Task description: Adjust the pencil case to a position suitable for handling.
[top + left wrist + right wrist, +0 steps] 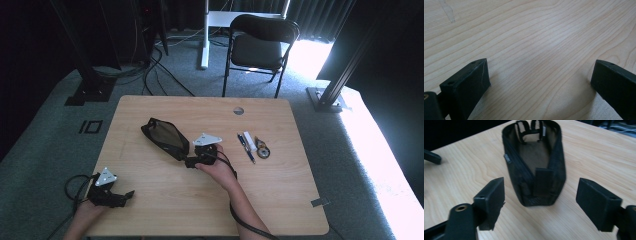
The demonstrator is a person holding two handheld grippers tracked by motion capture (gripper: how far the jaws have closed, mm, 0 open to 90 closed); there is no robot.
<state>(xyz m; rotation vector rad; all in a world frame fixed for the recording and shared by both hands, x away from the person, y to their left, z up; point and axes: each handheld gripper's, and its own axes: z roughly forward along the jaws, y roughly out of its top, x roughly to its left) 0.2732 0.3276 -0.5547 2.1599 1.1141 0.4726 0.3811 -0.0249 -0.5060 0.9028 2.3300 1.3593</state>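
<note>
Though it stood open on the table (150,210), the black mesh pouch (536,167) looked light, soft and floppy, likely to sag if lifted by one wall; its stiffer near end, by the zip, seemed the best place to pinch. It lay left of the table's middle, just ahead of the right gripper (540,202), whose jaws stood wide with nothing between them, the pouch's end just beyond. The left gripper (107,192) rested near the front left corner, jaws wide over bare wood. One pouch; beside it one pen (246,147), one white eraser (250,141), one small round compass (263,148).
</note>
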